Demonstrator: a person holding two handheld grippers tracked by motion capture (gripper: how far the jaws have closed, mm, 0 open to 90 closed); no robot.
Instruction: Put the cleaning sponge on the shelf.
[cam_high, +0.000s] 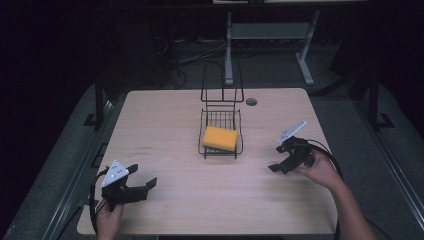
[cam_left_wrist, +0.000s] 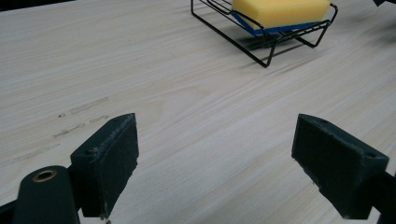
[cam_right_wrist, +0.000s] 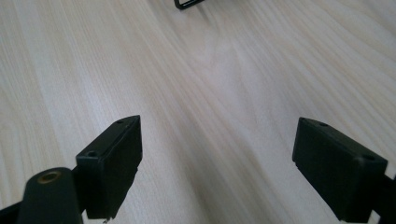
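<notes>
no readable text, labels, brands or numbers, faint illegible table marks

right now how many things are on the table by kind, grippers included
sponge: 1
wire rack: 1
grippers: 2, left gripper and right gripper
total: 4

Your left hand (cam_high: 109, 216) comes in at the bottom left and holds the left gripper (cam_high: 143, 183) low over the near left of the tabletop (cam_high: 165, 120), its fingers (cam_left_wrist: 108, 161) spread wide with nothing between them. Your right forearm (cam_high: 350, 212) reaches in from the bottom right, and your right hand (cam_high: 320, 170) holds the right gripper (cam_high: 278, 162) over the right side, angled toward the middle. Its fingers (cam_right_wrist: 114, 161) are also spread wide and empty, just above the bare wood.
</notes>
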